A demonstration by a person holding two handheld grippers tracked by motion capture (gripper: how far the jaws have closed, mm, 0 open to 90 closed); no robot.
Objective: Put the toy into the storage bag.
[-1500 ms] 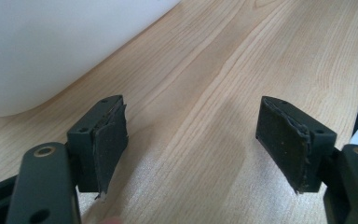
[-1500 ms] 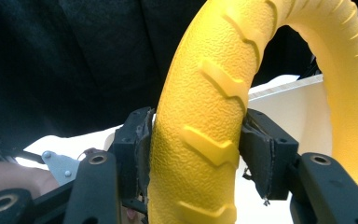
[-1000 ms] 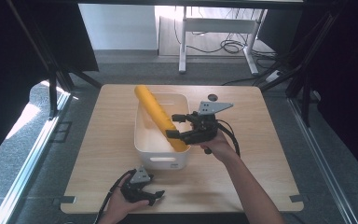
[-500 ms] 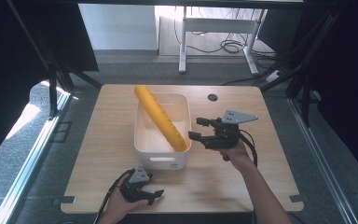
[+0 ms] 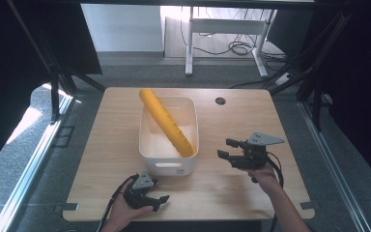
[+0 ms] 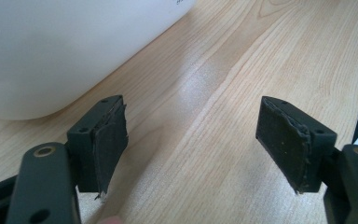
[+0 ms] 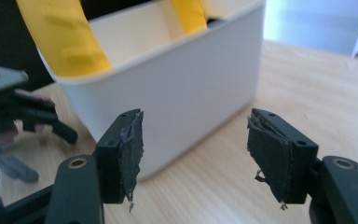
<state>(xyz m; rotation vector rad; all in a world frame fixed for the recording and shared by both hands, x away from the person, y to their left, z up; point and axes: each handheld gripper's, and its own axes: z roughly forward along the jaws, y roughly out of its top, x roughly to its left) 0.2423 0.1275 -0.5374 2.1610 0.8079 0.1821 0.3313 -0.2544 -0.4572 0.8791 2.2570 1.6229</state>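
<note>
- the left gripper (image 5: 158,200) sits low at the near edge of the wooden counter (image 5: 101,159), held in a hand (image 5: 121,212), its jaws spread with nothing between them.
- the right gripper (image 5: 226,149) hovers to the right of the tub, jaws spread and empty, pointing toward the tub's side wall.
- a white tub (image 5: 166,166) stands at the counter's middle, just beyond the left gripper.
- a long yellow roll (image 5: 166,122) lies slanted in the tub, its low end in the near right corner and its far end sticking out over the far left rim.
</note>
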